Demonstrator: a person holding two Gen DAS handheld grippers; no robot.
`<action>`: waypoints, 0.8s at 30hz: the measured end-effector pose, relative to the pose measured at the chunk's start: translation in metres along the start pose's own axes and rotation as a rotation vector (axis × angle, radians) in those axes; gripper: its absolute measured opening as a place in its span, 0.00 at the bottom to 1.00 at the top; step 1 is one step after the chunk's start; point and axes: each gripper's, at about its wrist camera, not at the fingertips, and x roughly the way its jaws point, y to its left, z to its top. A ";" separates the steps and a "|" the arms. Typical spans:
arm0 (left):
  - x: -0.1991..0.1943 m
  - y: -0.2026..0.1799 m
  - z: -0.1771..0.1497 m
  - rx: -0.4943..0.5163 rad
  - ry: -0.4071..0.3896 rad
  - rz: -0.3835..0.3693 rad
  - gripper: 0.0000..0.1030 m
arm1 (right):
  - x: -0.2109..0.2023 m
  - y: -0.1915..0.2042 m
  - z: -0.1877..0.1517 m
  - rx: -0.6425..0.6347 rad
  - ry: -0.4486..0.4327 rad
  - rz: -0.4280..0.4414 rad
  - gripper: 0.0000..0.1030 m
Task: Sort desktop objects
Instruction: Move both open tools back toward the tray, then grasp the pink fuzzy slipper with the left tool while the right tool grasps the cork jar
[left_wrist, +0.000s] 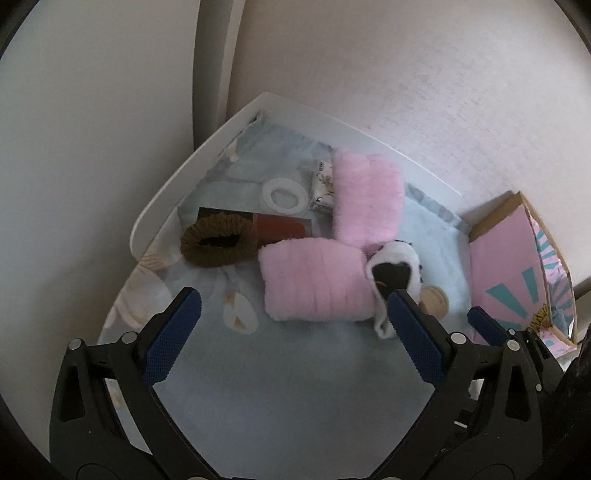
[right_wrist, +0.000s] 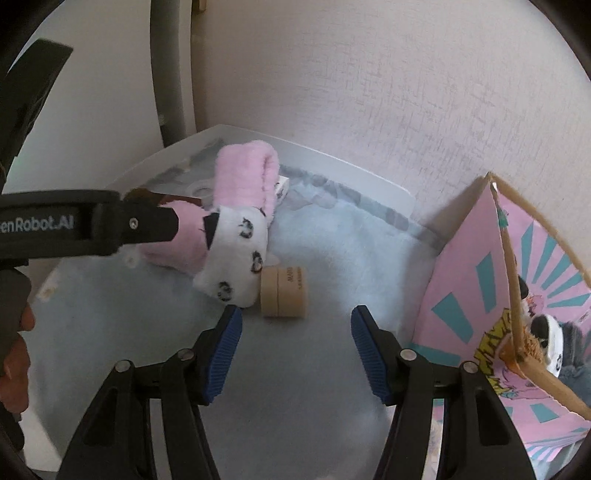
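Two fluffy pink pouches (left_wrist: 314, 280) ahead of the left fingers (left_wrist: 173, 332), which are blue-padded on black. White sock (right_wrist: 236, 251) with black panda faces, left of the right fingers (right_wrist: 225, 354). Tan wooden cylinder (right_wrist: 284, 297) between them. Brown knit scrunchie (left_wrist: 218, 240), white ring (left_wrist: 283, 195). Pale blue cloth (left_wrist: 280, 387), white bench (left_wrist: 155, 206). Pink box (right_wrist: 476, 291) with teal rays to the right.

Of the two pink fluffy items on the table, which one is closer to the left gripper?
The nearer pink fluffy item, lying crosswise just ahead of the left gripper, beside the brown scrunchie. The other pink one lies farther back, toward the wall.
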 end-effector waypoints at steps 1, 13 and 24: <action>0.003 0.001 0.000 -0.004 -0.001 -0.004 0.96 | 0.001 0.001 0.000 -0.003 -0.004 -0.004 0.55; 0.027 -0.003 0.006 0.013 0.015 -0.037 0.72 | 0.015 -0.006 -0.001 0.019 -0.012 0.022 0.45; 0.031 -0.015 0.004 0.055 0.022 -0.054 0.42 | 0.018 -0.008 -0.001 0.029 0.001 0.082 0.25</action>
